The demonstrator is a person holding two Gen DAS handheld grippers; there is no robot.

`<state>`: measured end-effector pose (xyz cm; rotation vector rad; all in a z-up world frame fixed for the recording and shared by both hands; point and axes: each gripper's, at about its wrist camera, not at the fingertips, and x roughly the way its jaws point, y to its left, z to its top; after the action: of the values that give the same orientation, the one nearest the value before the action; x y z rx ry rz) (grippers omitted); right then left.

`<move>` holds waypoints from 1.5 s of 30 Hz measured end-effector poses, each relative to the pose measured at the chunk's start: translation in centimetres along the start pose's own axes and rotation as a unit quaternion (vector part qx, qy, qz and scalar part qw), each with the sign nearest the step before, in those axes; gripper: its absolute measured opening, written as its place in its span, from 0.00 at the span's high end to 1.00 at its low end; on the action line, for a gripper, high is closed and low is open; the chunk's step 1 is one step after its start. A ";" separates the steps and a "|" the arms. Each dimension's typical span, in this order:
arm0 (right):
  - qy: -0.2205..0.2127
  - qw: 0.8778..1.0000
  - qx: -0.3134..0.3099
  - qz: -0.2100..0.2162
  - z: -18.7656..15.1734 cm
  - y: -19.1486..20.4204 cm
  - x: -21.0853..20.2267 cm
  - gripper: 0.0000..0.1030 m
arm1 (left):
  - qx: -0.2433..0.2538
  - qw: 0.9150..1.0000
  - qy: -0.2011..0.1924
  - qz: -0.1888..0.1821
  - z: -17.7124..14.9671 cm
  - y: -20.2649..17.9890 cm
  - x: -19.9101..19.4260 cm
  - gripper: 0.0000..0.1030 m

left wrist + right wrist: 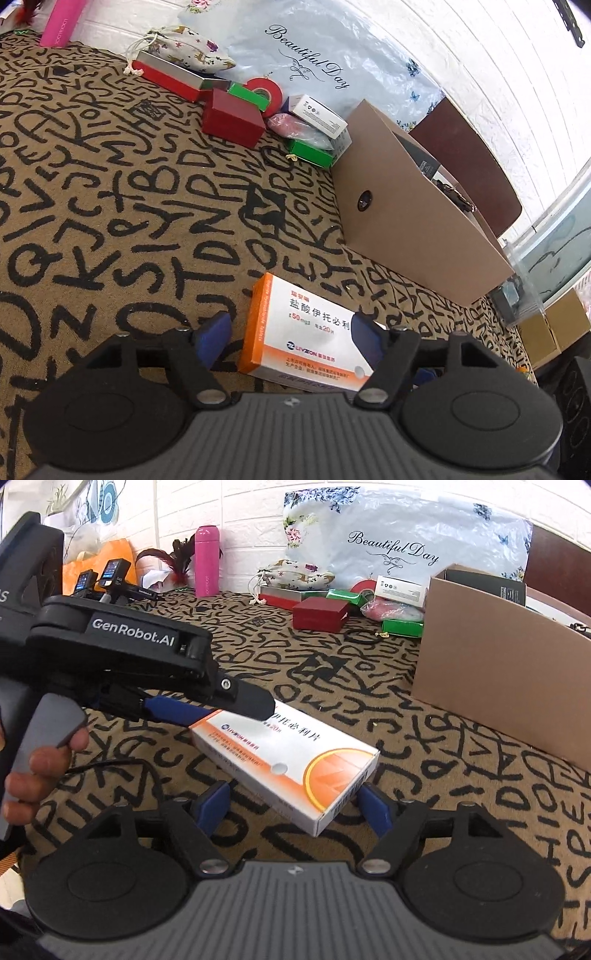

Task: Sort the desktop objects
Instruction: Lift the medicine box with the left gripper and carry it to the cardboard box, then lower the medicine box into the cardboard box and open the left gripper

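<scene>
**Medicine box caught between two open grippers, not grabbed yet**

Right wrist view has the whole setup: a big letter-print tablecloth (424, 738), a cardboard bin (498, 686) far right that I'd guess is the sorting target, a clutter pile of small red and green boxes (325, 614) by the wall, and the white-and-orange medicine box (284, 764) lying flat near the front, well apart from the bin.

What could go wrong, as I see it: both grippers are crowding one box. If both close at once they could twist it or shove it across the cloth. The box also sits at an angle to the right gripper, so a pinch might land on a corner and slip off.

Tongs: the left gripper (291, 334) is spread wide, with the box between its blue pads and one pad overlapping the box's right edge; can't tell if it's actually touching. The right gripper (295, 805) is also spread, straddling the near corner and holding nothing.
</scene>
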<state>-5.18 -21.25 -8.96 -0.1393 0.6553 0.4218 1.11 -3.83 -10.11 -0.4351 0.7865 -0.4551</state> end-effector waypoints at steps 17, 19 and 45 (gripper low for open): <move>-0.058 0.998 0.007 -0.020 1.0 -0.3 -2.3 0.34 | 0.033 0.998 -0.043 0.011 0.6 -3.5 -1.6 0.42; -0.081 0.996 0.002 -0.028 1.7 -0.4 -3.4 0.34 | 0.040 0.997 -0.060 -0.002 1.3 -4.5 -2.1 0.42; -0.221 0.961 0.031 -0.162 7.9 -15.8 -10.4 0.34 | 0.149 0.977 -0.100 -0.112 10.3 -21.0 6.4 0.43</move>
<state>-1.49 -37.02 3.58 -0.0867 0.1975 0.1064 8.09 -22.38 3.88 -0.2849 0.4650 -0.7174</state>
